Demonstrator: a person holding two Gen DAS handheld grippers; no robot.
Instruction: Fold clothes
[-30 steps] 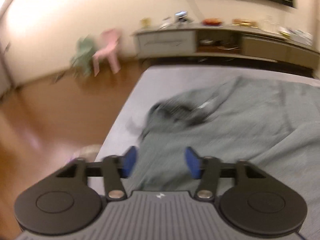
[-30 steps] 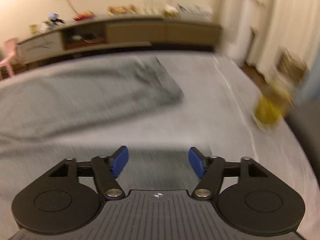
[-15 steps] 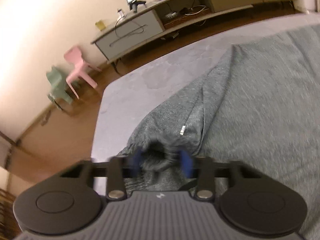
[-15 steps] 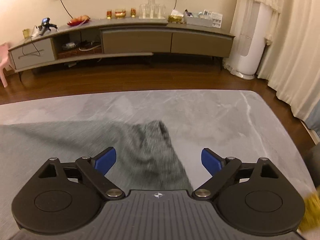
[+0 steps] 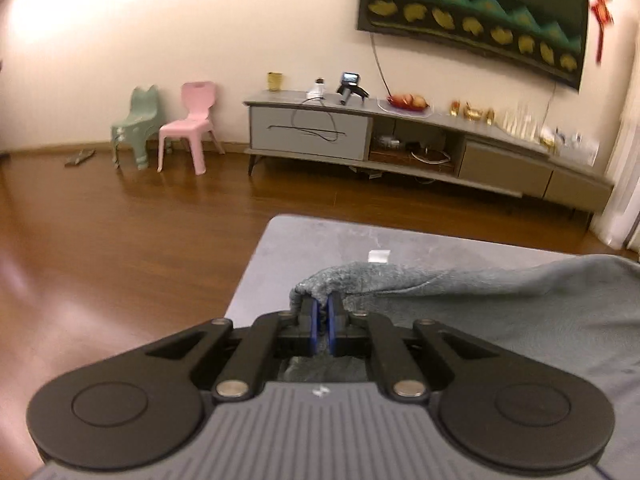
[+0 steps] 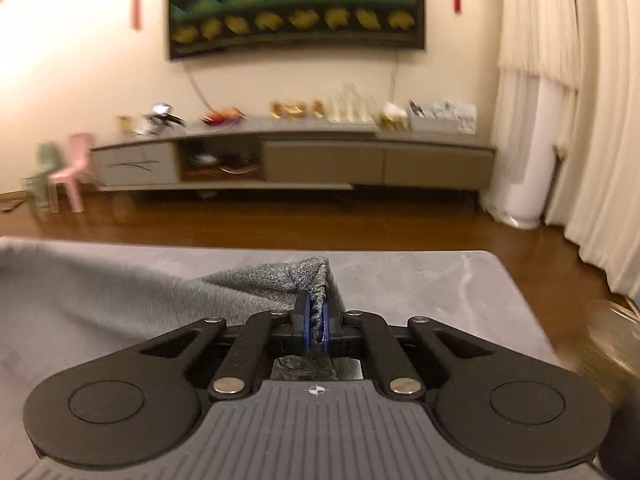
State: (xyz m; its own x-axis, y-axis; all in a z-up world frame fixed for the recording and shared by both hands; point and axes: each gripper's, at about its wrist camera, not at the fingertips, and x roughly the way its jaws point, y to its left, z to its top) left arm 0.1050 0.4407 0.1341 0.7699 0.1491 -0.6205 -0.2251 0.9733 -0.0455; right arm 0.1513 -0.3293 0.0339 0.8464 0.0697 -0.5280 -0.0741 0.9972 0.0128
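**Both corners pinched, garment raised for the fold**

While the left wrist view looks out over the grey marble-patterned table (image 5: 320, 236), the left gripper (image 5: 321, 312) has its blue pads drawn together on a corner of the grey knit garment (image 5: 480, 304). That corner peaks just above the fingers, and the cloth runs away to the right in a raised ridge before it sinks flat onto the table. A grip at the very corner seems chosen so the edge hangs straight — easier to lay over evenly. Beyond the table stand a pink child's chair (image 5: 192, 120) and a low TV cabinet (image 5: 400, 128).

From the right wrist view, the right gripper (image 6: 316, 320) is likewise closed tight, a bunched fold of the same grey knit garment (image 6: 256, 280) squeezed between its pads. The fabric slopes down to the left across the table (image 6: 440, 280), near its far edge. Holding both ends at once likely keeps the edge taut between them — the fold itself looks not yet laid down.
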